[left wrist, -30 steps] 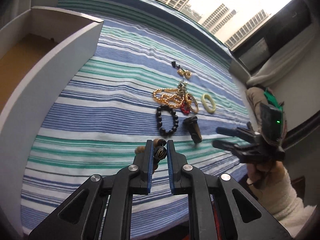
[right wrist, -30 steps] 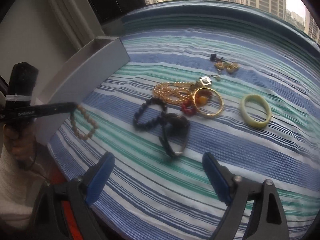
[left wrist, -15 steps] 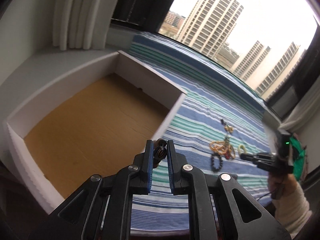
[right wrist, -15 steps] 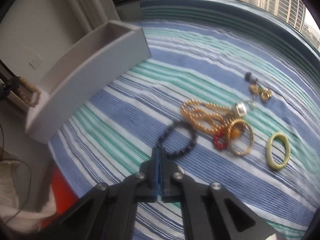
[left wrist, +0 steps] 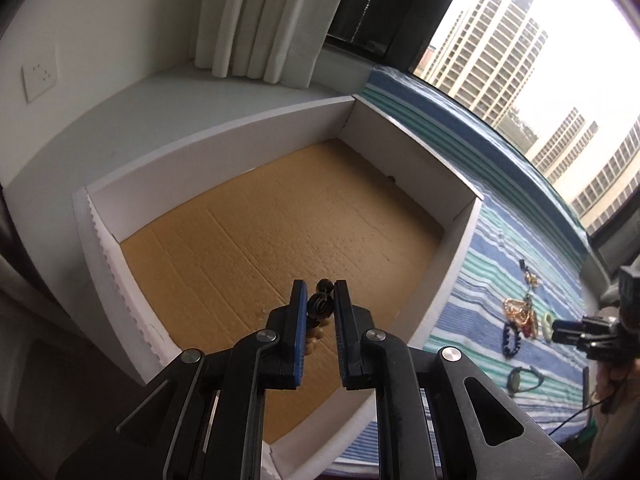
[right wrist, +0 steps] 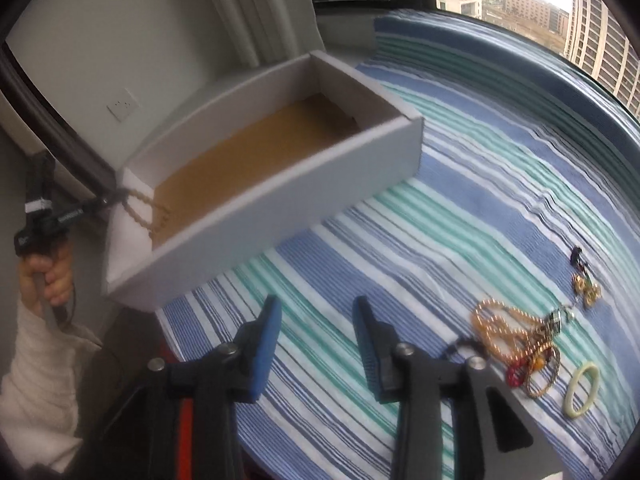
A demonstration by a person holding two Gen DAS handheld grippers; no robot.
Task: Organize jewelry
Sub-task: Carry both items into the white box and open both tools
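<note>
Gripping a tan wooden-bead bracelet with dark carved beads (left wrist: 320, 307), the left gripper (left wrist: 320, 300) has its fingers (left wrist: 299, 308) nearly closed on it, over the brown cardboard floor of the white open box (left wrist: 460, 236); beads dangle below. Right gripper (right wrist: 316, 320): fingers (right wrist: 266, 332) opening, nothing between them, above the blue-green striped cloth (right wrist: 460, 200). Remaining jewelry on cloth: gold bead strands (right wrist: 500, 332), gold bangle (right wrist: 542, 372), pale green ring bangle (right wrist: 582, 390).
</note>
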